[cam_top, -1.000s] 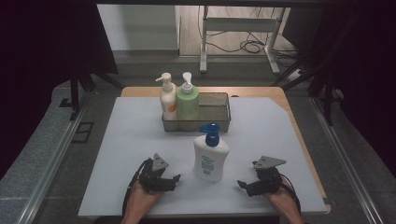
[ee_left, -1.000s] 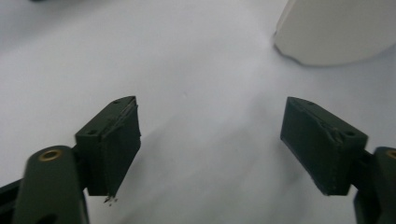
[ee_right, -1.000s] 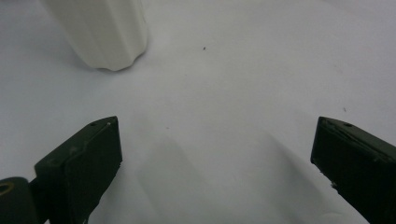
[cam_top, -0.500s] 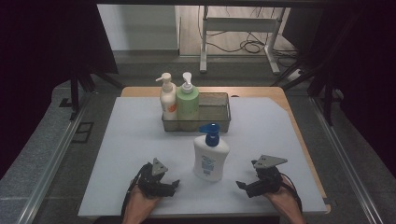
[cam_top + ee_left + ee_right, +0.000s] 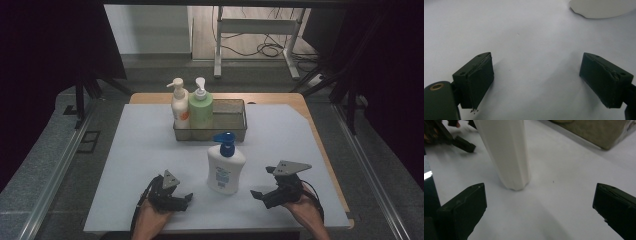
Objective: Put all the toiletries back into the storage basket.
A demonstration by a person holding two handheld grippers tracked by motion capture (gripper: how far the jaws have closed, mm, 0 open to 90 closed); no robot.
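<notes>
Along the near edge of the bench [image 5: 150, 150], the left gripper [image 5: 181, 202] rests low with its jaws spread wide and nothing between them; they have just been opening further. Its own view shows bare white surface between the pads [image 5: 480, 82], with the base of the bottle at the top right. Toward the near right corner, the right gripper [image 5: 260, 196] is held slightly above the surface, jaws also wide apart and empty, aimed at the white pump bottle [image 5: 226, 167]. That bottle, with its blue pump head, stands upright between the two grippers, apart from both and a little nearer the right one.

The step in hand looks like a reach for this bottle. To do it well, the right gripper should come in level, square the pads on the bottle's flat lower body rather than the narrow neck, and close gently so it does not tip.

Farther back, near the middle of the bench, a wire basket [image 5: 235, 117] holds a cream pump bottle [image 5: 179, 107] and a green pump bottle [image 5: 200, 110] at its left end; the right end seems free, though the mesh makes that hard to judge. Nothing lies between the white bottle and the basket, but the two tall pump heads would foul a low carry over the left end.
</notes>
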